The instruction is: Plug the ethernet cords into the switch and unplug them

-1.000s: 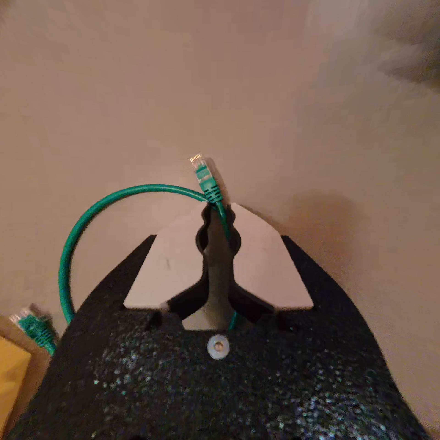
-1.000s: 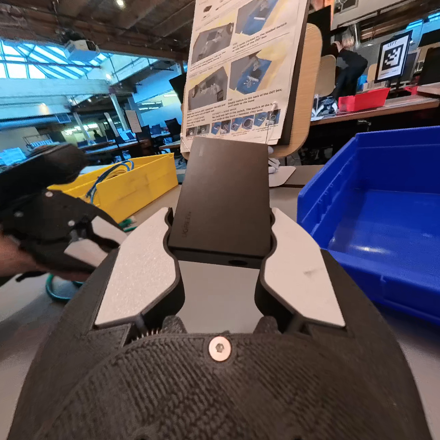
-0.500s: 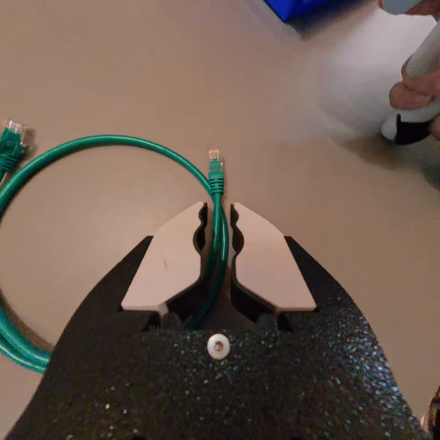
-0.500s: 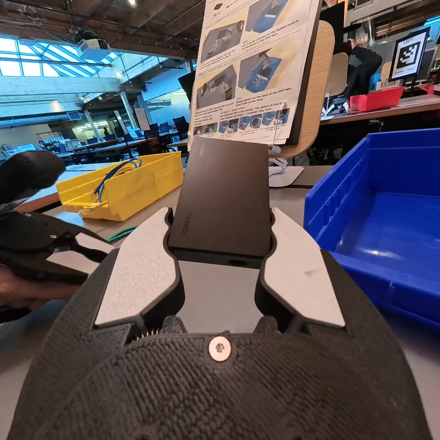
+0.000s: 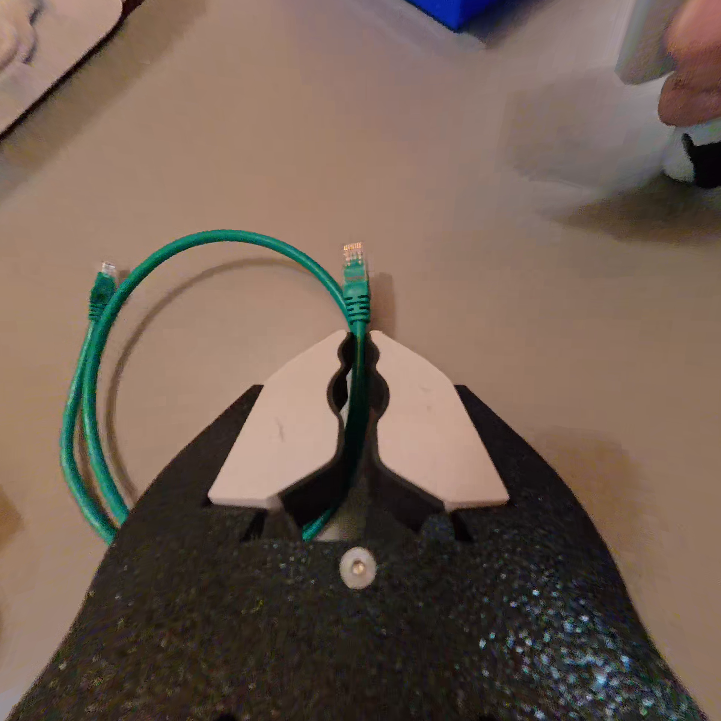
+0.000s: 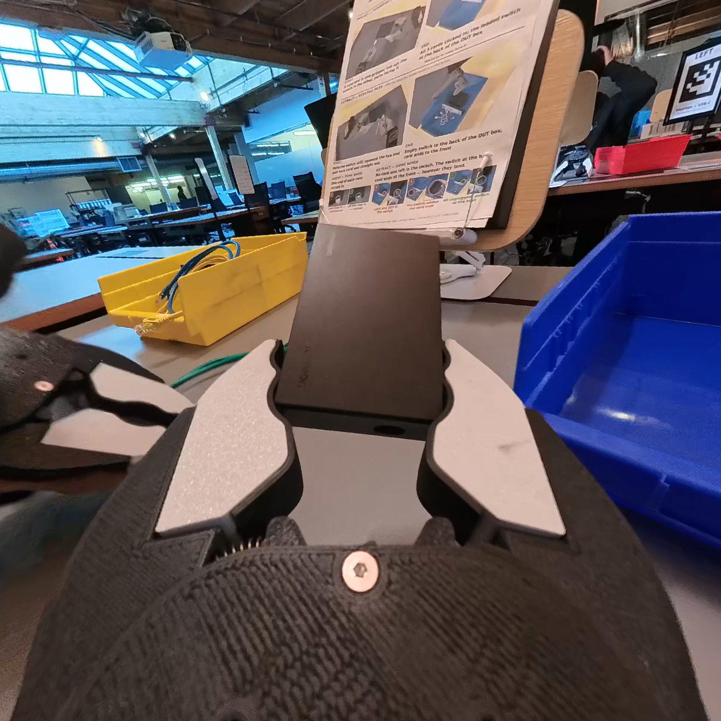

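Note:
My left gripper is shut on a green ethernet cord just behind its plug, which sticks out past the fingertips above the table. The cord loops to the left and its other plug hangs at the left. My right gripper is shut on a flat black switch, held tilted up above the table. The left gripper shows in the right wrist view at the left, with the green cord behind it.
A yellow bin holding blue and yellow cords sits at the back left. A blue bin stands at the right; its corner shows in the left wrist view. An instruction sheet on a stand rises behind the switch.
My left gripper closed tighter on the green cord and lifted it; the cord's loop and far plug swung closer in. The right gripper kept holding the switch, shifting slightly.

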